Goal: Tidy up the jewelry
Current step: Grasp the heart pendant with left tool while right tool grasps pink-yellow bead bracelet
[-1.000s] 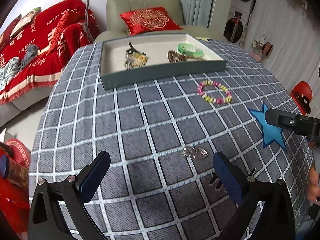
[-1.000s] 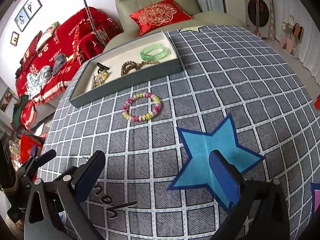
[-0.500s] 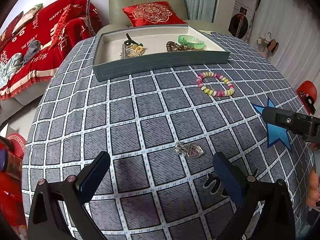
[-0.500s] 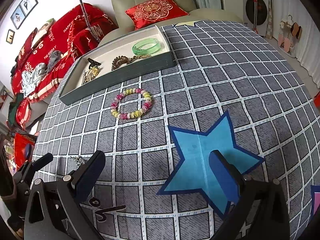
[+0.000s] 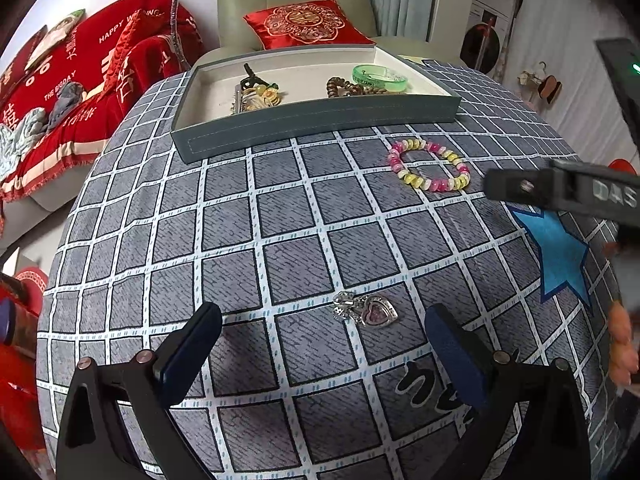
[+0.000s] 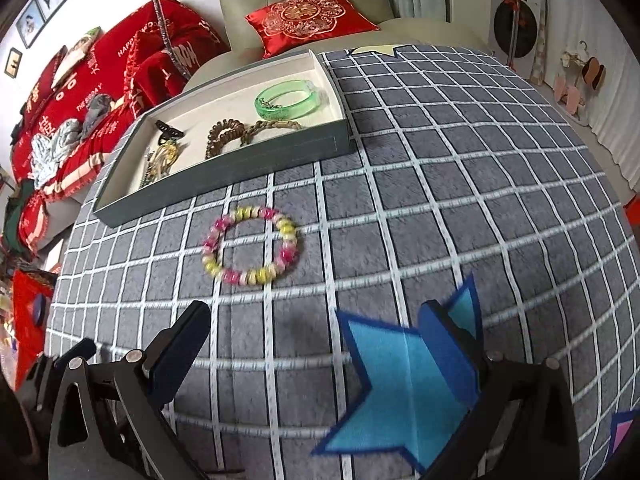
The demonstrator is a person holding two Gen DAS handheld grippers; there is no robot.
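A silver heart pendant (image 5: 365, 311) lies on the checked tablecloth just ahead of my open left gripper (image 5: 322, 344), between its finger lines. A pink and yellow bead bracelet (image 5: 429, 165) (image 6: 251, 245) lies further on, in front of the grey tray (image 5: 320, 124) (image 6: 224, 178). The tray holds a green bangle (image 6: 289, 99), a brown bead string (image 6: 236, 133) and a hair clip cluster (image 5: 256, 94). My right gripper (image 6: 316, 344) is open, low over the cloth and short of the bracelet. One of its fingers (image 5: 560, 190) shows in the left wrist view.
A blue star patch (image 6: 404, 384) (image 5: 560, 252) lies on the cloth under my right gripper. Behind the round table stand an armchair with a red cushion (image 5: 306, 24) and a sofa under a red blanket (image 5: 76, 92). A hand (image 5: 622, 336) shows at the right edge.
Both grippers have moved forward and lower over the table. The pendant now lies close between the left fingers, and the bracelet is nearer the right gripper. Nothing was grasped.
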